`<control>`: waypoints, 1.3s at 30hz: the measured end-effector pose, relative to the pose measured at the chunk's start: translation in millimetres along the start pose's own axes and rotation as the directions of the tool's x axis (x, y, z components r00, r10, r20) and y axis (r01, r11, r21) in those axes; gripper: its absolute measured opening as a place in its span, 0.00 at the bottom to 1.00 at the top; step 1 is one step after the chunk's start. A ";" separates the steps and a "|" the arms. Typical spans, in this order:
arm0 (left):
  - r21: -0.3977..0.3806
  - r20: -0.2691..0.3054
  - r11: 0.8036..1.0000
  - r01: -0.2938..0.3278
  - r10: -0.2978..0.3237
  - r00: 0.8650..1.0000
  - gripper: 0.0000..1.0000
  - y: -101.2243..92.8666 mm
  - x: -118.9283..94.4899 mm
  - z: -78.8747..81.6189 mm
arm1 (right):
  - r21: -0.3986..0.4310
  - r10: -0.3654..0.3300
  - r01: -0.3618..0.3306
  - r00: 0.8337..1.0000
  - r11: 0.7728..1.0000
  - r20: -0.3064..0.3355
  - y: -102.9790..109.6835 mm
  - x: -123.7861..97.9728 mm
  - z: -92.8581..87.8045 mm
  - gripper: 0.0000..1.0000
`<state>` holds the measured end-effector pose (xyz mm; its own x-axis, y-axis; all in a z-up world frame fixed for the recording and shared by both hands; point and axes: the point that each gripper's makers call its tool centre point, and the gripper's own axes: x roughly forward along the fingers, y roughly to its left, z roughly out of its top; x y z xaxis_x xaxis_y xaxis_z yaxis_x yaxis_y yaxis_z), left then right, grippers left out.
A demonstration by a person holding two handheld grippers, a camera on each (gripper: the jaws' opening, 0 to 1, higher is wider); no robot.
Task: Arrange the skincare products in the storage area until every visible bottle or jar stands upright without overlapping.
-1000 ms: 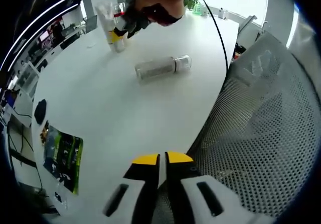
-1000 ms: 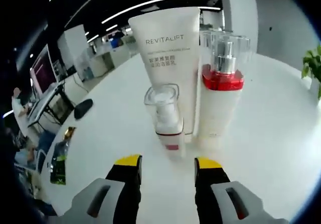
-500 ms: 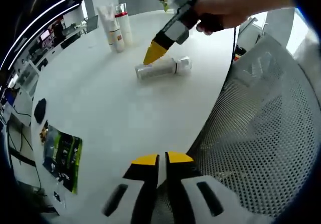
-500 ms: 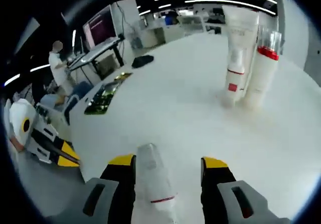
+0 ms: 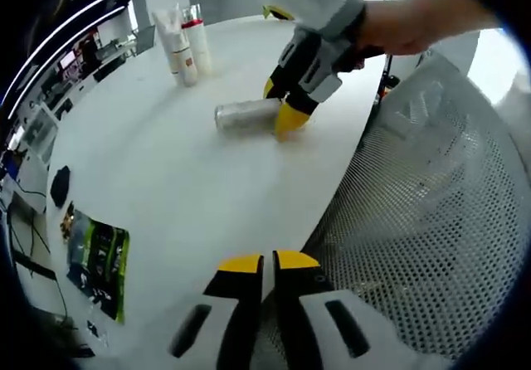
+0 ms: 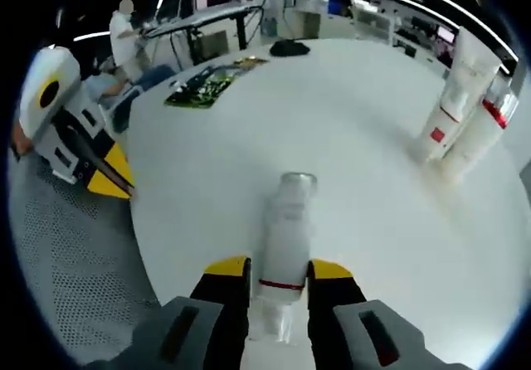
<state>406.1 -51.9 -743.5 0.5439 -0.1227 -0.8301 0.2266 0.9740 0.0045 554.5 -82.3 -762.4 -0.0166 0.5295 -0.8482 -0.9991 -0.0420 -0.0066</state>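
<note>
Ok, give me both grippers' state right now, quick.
Left gripper: shut, holding nothing, at the table edge.
Right gripper: jaws on either side of the lying clear bottle, closed on it.

Right gripper (image 5: 286, 109) astride toppled bottle (image 5: 242, 115).

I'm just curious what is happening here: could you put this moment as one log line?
right gripper: closing around lying clear bottle | left gripper: shut, idle at table edge | three products: upright
</note>
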 end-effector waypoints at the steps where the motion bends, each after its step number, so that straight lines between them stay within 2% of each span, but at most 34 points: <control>1: -0.001 0.000 1.000 0.001 -0.001 1.000 0.00 -0.1 0.0 -0.1 | -0.009 0.003 -0.003 1.000 1.000 0.001 -0.6 1.0 -1.8 0.20; 3: -0.004 -0.005 1.000 0.007 -0.007 1.000 0.00 -1.0 0.4 -0.8 | -0.002 0.005 -0.005 1.000 1.000 0.008 0.0 1.5 -1.8 0.19; 6: 0.003 -0.017 1.000 0.017 -0.017 1.000 0.00 -3.2 1.2 -2.4 | 0.115 0.007 -0.010 1.000 0.993 0.024 5.2 -3.7 -5.8 0.17; 8: 0.001 -0.019 1.000 0.021 -0.021 1.000 0.00 -4.0 1.5 -2.6 | 0.169 0.015 -0.029 0.996 0.985 0.085 11.9 -10.1 -0.6 0.17; 9: 0.000 -0.022 1.000 0.024 -0.024 0.999 0.00 -4.5 1.7 -3.0 | 0.177 0.015 -0.031 0.996 0.984 0.092 13.2 -12.2 -2.4 0.17; 14: -0.028 0.007 0.999 0.029 -0.029 1.000 0.00 -5.3 0.7 1.7 | 0.145 0.022 -0.045 0.988 0.988 0.154 29.7 -39.0 -3.6 0.17; 17: -0.117 0.014 0.991 0.069 -0.068 0.998 0.00 -11.9 0.8 3.2 | 0.068 0.008 -0.019 0.986 0.997 0.164 37.2 -54.4 -6.8 0.17; 19: -0.158 0.048 0.982 0.100 -0.094 0.994 0.00 -15.3 0.8 9.5 | 0.038 -0.008 0.002 0.987 0.999 0.163 43.5 -63.1 -8.9 0.17; 22: -0.154 0.039 0.980 0.126 -0.122 0.992 0.00 -19.6 3.4 8.1 | -0.019 -0.031 0.035 0.981 0.999 0.190 51.1 -73.2 -7.0 0.17; 23: -0.151 0.044 0.976 0.158 -0.154 0.987 0.00 -24.6 4.2 8.7 | -0.042 -0.035 0.044 0.980 0.998 0.195 55.1 -76.4 -6.8 0.17; 25: -0.164 0.061 0.970 0.179 -0.171 0.983 0.00 -23.7 2.2 12.8 | -0.091 -0.038 0.058 0.978 0.994 0.207 61.0 -81.6 -4.7 0.17; 26: -0.204 0.113 0.959 0.198 -0.178 0.977 0.00 -21.6 0.8 21.5 | -0.109 -0.047 0.073 0.975 0.991 0.218 61.6 -84.4 -2.9 0.17; 27: -0.233 0.137 0.947 0.223 -0.195 0.971 0.00 -21.2 -1.3 25.8 | -0.126 -0.055 0.085 0.973 0.988 0.223 62.1 -87.1 -1.8 0.17; 28: -0.291 0.177 0.918 0.268 -0.224 0.958 0.00 -21.2 -4.9 31.7 | -0.137 -0.065 0.098 0.972 0.986 0.226 63.0 -90.6 -1.1 0.17; 30: -0.359 0.225 0.877 0.319 -0.251 0.942 0.02 -18.4 -9.5 39.2 | -0.165 -0.096 0.139 0.965 0.976 0.246 58.8 -95.7 1.7 0.17; 32: -0.435 0.305 0.808 0.398 -0.284 0.909 0.09 -18.2 -17.0 51.8 | -0.169 -0.111 0.157 0.960 0.973 0.257 56.8 -99.4 1.8 0.17; 34: -0.536 0.412 0.693 0.483 -0.284 0.866 0.22 -13.2 -27.5 69.2 | -0.160 -0.125 0.174 0.954 0.972 0.274 53.3 -103.8 1.4 0.17; 35: -0.549 0.437 0.665 0.507 -0.288 0.852 0.28 -12.1 -30.6 73.1 | -0.154 -0.125 0.173 0.952 0.973 0.278 52.7 -104.8 1.1 0.17; 36: -0.541 0.477 0.645 0.540 -0.293 0.829 0.32 -10.8 -36.2 80.4 | -0.154 -0.122 0.171 0.951 0.973 0.285 53.0 -106.4 1.5 0.17; 38: -0.502 0.545 0.648 0.573 -0.277 0.791 0.39 -9.5 -51.1 96.9 | -0.178 -0.118 0.178 0.945 0.968 0.305 53.3 -109.7 5.1 0.17; 39: -0.495 0.564 0.642 0.585 -0.274 0.779 0.43 -9.1 -55.8 102.6 | -0.185 -0.112 0.177 0.943 0.967 0.314 54.4 -112.0 7.5 0.17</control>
<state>456.6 -73.5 -640.0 0.8170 -0.4703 -0.3336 0.0634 0.6482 -0.7588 501.7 -137.6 -663.8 0.0844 0.7697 -0.6328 -0.9616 -0.1035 -0.2541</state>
